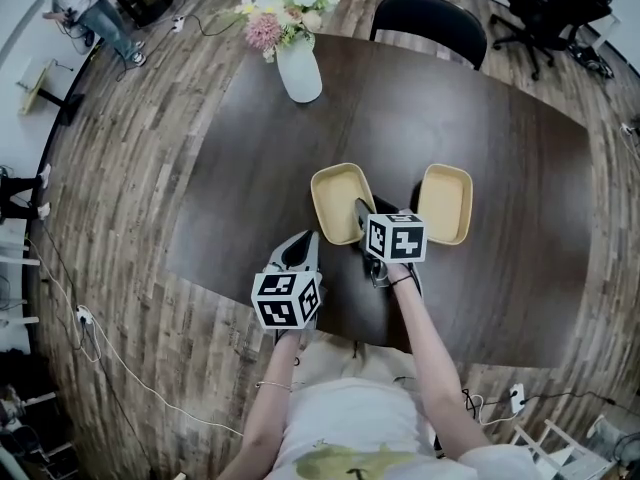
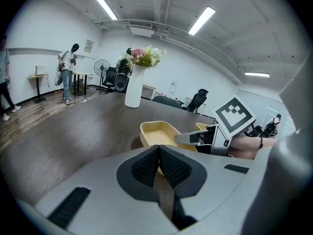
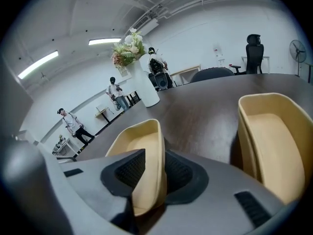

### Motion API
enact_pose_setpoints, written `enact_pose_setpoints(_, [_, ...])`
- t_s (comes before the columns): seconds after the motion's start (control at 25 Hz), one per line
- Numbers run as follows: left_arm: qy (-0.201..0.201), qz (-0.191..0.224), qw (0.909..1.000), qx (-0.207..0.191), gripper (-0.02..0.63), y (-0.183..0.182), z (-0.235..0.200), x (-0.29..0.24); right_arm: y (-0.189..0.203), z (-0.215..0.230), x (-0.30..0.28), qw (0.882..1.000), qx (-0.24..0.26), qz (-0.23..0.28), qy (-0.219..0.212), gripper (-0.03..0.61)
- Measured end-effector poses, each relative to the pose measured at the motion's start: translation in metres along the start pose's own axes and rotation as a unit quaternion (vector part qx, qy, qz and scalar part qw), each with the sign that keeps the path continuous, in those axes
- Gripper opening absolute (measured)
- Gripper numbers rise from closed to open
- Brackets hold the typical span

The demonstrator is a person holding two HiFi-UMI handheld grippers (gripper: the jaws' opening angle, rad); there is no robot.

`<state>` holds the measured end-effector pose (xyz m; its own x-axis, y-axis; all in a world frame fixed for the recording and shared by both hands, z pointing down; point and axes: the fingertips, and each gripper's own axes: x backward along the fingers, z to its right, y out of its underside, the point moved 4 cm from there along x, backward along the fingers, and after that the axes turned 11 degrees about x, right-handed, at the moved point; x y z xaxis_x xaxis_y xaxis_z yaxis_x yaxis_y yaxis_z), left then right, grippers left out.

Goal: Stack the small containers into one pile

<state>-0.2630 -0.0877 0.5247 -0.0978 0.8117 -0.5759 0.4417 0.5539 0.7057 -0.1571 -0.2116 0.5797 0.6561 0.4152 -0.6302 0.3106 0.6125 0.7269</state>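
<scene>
Head view gives us two shallow pale yellow plastic containers lying apart on the dark brown table: the left container and the right container. Our right gripper has its jaws spread astride the left container's side wall, while our left gripper has its jaws pressed together, holding nothing.

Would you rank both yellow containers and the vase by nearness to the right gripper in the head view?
1. Left container, its wall between the right gripper's jaws.
2. Right container, just to the right.
3. Vase, far off, upper left.
</scene>
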Motion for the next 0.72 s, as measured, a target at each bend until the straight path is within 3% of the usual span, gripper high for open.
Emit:
enact_pose_setpoints(0.24, [0.008,-0.005,0.9999,-0.008,0.025,-0.003,-0.007,-0.002,0.001,0.003,-0.003,1.0,0.0,-0.01,0.029,0.051])
enact_pose_setpoints(0.72, [0.012,0.001,0.9998,-0.017,0.025,-0.009,-0.006,-0.004,-0.013,0.017,0.019,0.998,-0.05,0.028,0.037,0.043])
